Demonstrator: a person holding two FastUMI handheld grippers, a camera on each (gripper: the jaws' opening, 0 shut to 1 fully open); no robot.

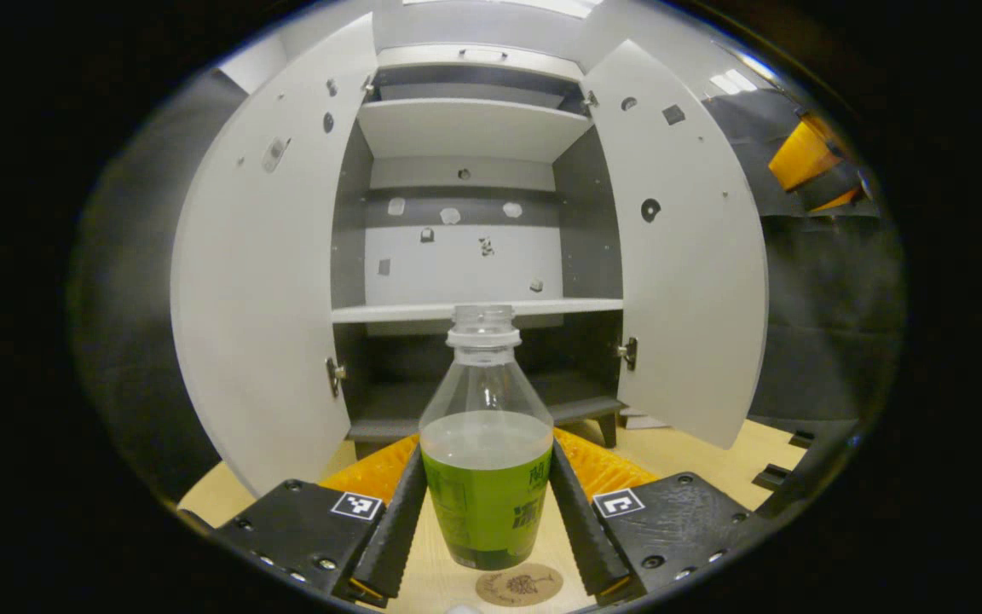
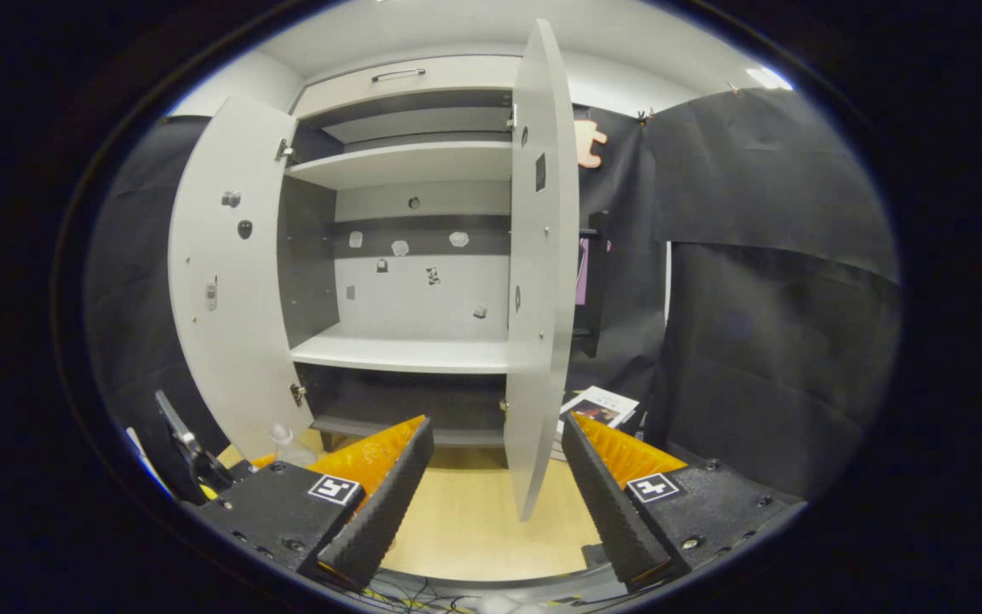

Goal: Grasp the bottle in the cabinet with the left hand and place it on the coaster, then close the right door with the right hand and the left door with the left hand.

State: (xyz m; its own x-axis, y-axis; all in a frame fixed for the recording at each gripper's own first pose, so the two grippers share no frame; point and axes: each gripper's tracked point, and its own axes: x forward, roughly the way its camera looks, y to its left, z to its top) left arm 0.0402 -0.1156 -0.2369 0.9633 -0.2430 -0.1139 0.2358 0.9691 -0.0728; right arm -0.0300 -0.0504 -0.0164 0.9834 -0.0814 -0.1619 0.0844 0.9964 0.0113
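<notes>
Left tongs [image 1: 488,512] clamped, right tongs [image 2: 491,503] agape.

Pale wooden table top [image 2: 474,520] under bright, even overhead light. Black cloth wall [image 2: 764,281] hangs in folds to the right, white wall [image 2: 627,81] above it. Ceiling light panel [image 1: 734,82] glows at upper right. A booklet [image 2: 600,407] lies near the cloth.

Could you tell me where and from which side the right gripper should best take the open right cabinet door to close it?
Probably the free vertical edge of the pale grey right cabinet door, taken or pushed from its outer face. It stands edge-on between the open right gripper's fingers, hinged at the cabinet, so that edge likely swings it most easily.
</notes>
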